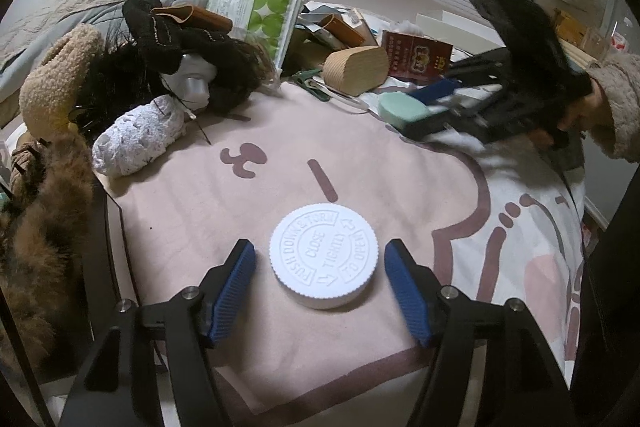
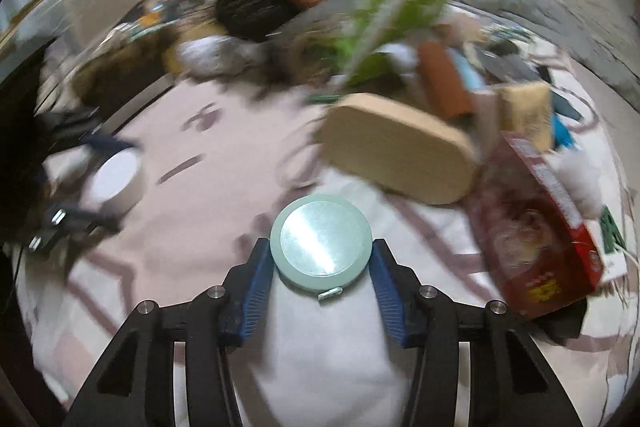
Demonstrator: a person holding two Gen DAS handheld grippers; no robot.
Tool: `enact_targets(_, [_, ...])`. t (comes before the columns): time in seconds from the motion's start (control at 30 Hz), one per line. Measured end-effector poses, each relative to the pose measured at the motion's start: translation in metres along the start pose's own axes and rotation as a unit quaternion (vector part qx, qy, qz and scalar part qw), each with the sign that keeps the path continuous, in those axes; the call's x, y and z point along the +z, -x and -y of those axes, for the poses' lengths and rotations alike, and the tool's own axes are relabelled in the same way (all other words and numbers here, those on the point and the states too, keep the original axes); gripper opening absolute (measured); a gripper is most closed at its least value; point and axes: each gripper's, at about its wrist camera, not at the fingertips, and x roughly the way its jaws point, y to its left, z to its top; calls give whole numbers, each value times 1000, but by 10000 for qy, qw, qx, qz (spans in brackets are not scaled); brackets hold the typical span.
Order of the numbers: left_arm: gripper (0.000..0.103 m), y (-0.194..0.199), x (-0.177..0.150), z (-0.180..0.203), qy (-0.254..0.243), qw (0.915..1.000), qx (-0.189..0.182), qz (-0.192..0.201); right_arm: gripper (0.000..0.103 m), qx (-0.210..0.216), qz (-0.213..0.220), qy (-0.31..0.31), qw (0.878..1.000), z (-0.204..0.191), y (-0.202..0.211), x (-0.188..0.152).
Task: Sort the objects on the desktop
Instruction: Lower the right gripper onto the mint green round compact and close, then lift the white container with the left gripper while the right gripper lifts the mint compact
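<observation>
My left gripper (image 1: 320, 283) hangs low over the pink patterned cloth (image 1: 192, 211) covering the desk, its fingers spread wide on either side of the white bottle cap (image 1: 323, 255), with a clear gap on both flanks and nothing gripped. My right gripper (image 2: 321, 269) has its fingers closed against the two sides of the round mint-green compact (image 2: 321, 248); the right wrist view is smeared with motion blur, so I judge I am carrying the compact rather than resting. It seems held just off the cloth, near the tan oval box (image 2: 396, 147) and the red carton (image 2: 532, 239). The step in hand looks like a sorting carry on the right and a pick-up lined up on the left. Next I would need to squeeze the left fingers evenly onto the cap's ridged rim.
</observation>
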Motion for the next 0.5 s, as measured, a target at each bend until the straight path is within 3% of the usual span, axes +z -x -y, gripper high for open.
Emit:
enact_targets(0.23, [67, 0, 0, 0, -29, 10000, 71, 21, 50, 646, -119, 708, 9953, -38, 3, -4])
enact_targets(0.5, [62, 1, 1, -4, 63, 9999, 77, 37, 50, 644, -24, 716, 9954, -51, 2, 1])
